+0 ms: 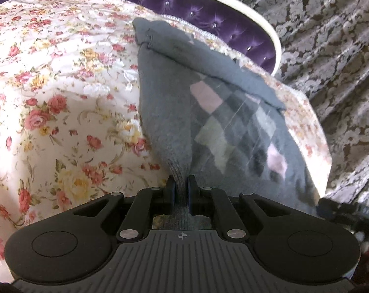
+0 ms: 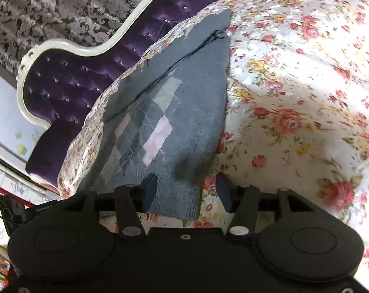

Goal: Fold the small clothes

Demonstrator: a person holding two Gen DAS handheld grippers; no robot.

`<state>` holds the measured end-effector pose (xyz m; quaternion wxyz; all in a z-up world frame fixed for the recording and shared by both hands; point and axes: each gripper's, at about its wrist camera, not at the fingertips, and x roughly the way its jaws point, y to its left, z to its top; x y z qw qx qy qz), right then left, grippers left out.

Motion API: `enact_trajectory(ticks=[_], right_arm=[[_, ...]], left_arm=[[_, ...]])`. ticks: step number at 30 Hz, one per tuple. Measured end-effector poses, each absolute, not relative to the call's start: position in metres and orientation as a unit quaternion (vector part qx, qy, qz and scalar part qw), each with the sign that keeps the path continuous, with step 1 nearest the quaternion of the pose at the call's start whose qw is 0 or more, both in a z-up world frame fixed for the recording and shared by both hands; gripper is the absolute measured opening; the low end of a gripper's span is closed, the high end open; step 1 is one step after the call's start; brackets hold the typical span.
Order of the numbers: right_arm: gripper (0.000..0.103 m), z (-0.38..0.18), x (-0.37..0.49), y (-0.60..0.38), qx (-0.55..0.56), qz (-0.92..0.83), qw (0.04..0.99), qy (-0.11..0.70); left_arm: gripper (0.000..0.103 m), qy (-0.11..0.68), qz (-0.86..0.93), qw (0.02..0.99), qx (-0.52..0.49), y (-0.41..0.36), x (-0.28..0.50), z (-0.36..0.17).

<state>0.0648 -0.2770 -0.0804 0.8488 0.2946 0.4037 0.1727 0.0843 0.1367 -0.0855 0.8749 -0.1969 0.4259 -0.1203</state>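
A small grey knit sweater (image 1: 174,102) with a pink and grey diamond pattern lies on the floral bedspread (image 1: 50,85). My left gripper (image 1: 182,185) is shut on the sweater's ribbed hem, with the cloth pinched between the fingers. In the right wrist view the sweater (image 2: 184,112) stretches away toward the headboard. My right gripper (image 2: 186,185) is open, its jaws wide apart around the sweater's near corner, with the hem lying between the fingers (image 2: 149,183) but not pinched.
A purple tufted headboard (image 2: 62,80) with a white frame runs along the far edge of the bed. Patterned grey curtains (image 1: 331,48) hang behind it. The floral bedspread (image 2: 306,97) spreads out beside the sweater. The other gripper's body (image 1: 350,212) shows at the right edge.
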Motion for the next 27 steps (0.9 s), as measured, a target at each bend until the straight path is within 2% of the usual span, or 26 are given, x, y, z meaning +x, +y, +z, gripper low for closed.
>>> enact_trajectory(ticks=[1, 2, 3, 7, 9, 11, 17, 23, 25, 27], right_arm=[[0.062, -0.082, 0.067, -0.275, 0.298, 0.178, 0.847, 0.403], [0.062, -0.084, 0.068, -0.274, 0.301, 0.181, 0.845, 0.404], [0.062, -0.085, 0.070, -0.273, 0.305, 0.184, 0.843, 0.403], [0.062, -0.089, 0.077, -0.269, 0.323, 0.195, 0.836, 0.399], [0.063, -0.091, 0.079, -0.268, 0.331, 0.200, 0.832, 0.397], [0.063, -0.092, 0.082, -0.266, 0.331, 0.204, 0.832, 0.396], [0.063, -0.092, 0.083, -0.263, 0.331, 0.208, 0.832, 0.393], [0.063, -0.093, 0.082, -0.261, 0.329, 0.208, 0.833, 0.392], [0.063, -0.093, 0.083, -0.261, 0.327, 0.208, 0.835, 0.391], [0.063, -0.093, 0.083, -0.261, 0.327, 0.208, 0.835, 0.391]], left_arm=[[0.012, 0.430, -0.116, 0.874, -0.194, 0.136, 0.085, -0.088], [0.018, 0.429, -0.118, 0.873, -0.198, 0.136, 0.085, -0.090], [0.027, 0.423, -0.123, 0.873, -0.207, 0.136, 0.085, -0.091], [0.049, 0.418, -0.139, 0.875, -0.202, 0.127, 0.088, -0.088], [0.063, 0.416, -0.144, 0.878, -0.189, 0.117, 0.091, -0.087], [0.069, 0.414, -0.149, 0.880, -0.178, 0.109, 0.094, -0.086], [0.069, 0.393, -0.146, 0.886, -0.197, 0.097, 0.091, -0.073], [0.071, 0.232, -0.154, 0.954, -0.114, 0.094, 0.050, -0.027], [0.076, 0.228, -0.148, 0.958, -0.097, 0.094, 0.048, -0.025], [0.076, 0.266, -0.129, 0.951, -0.097, 0.099, 0.055, -0.033]])
